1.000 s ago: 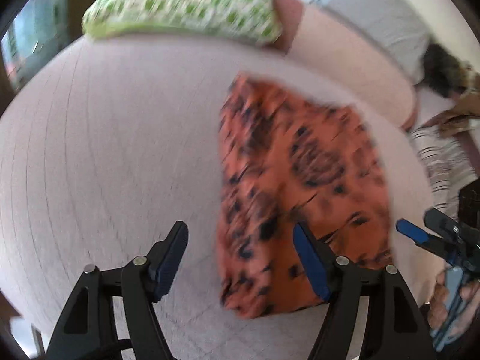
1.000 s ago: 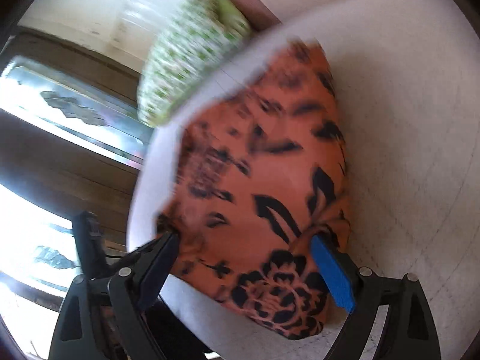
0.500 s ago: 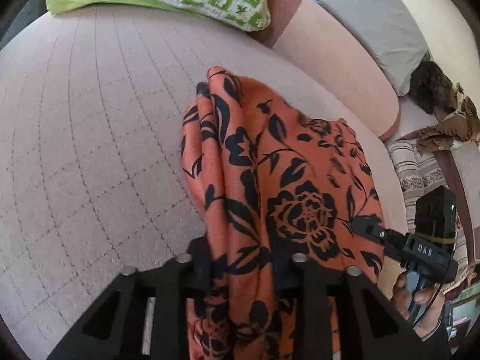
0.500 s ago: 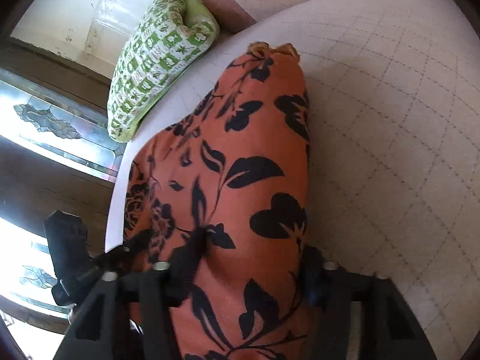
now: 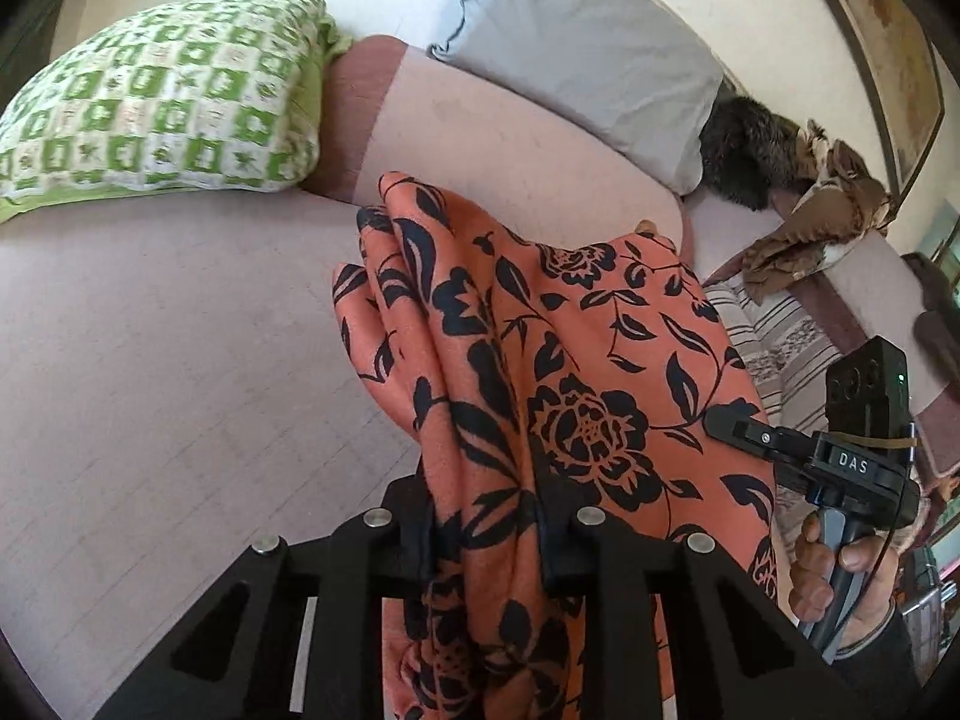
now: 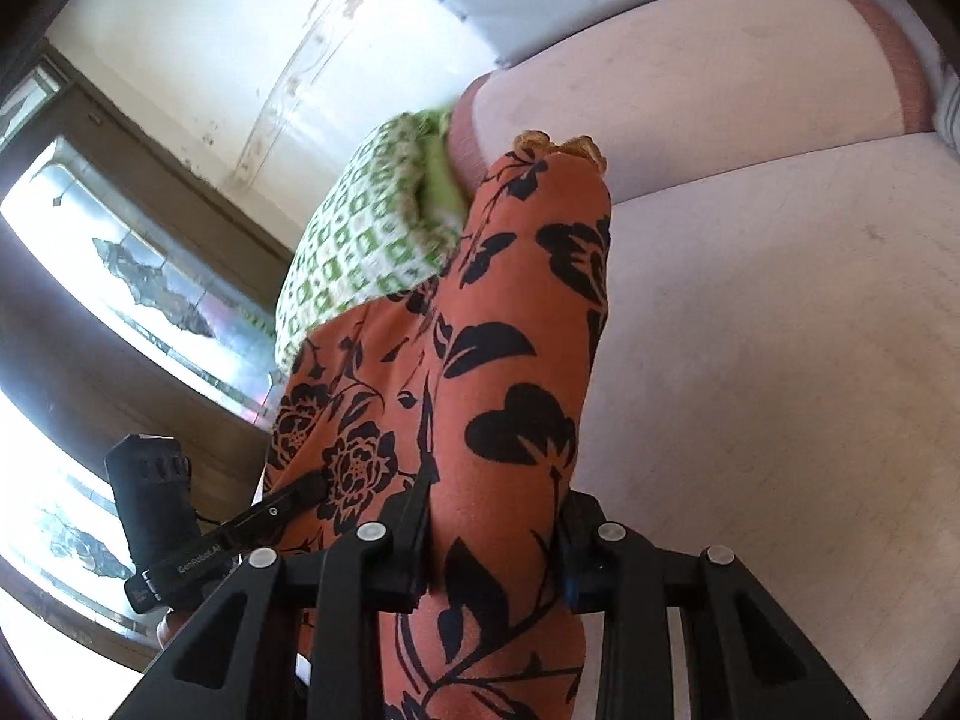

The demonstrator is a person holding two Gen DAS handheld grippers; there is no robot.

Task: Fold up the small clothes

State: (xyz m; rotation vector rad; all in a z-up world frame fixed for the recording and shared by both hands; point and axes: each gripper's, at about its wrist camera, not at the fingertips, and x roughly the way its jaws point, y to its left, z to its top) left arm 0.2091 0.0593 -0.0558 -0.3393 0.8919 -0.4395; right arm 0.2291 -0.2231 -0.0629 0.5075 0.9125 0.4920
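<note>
Left gripper (image 5: 486,531) is clamped on a bunched edge of the orange garment (image 5: 576,372); its jaws have just been closing, and the fabric fills the narrow gap between the pads. Right gripper (image 6: 495,543) is clamped on another gathered part of the same garment — its jaws have likewise just been closing, with cloth pressed between them. The garment, orange with a black floral print, hangs lifted between the two grippers above the pale pink sofa seat (image 5: 180,360), its far end drooping toward the sofa back.

Writing: the right gripper body, seen in the left wrist view, carries a label reading "DAS" (image 5: 852,463). The left gripper body, seen in the right wrist view, carries small white lettering (image 6: 192,561) — too small to read with certainty. A green checked cushion (image 5: 156,114) rests against the sofa back, beside a grey pillow (image 5: 576,54).
</note>
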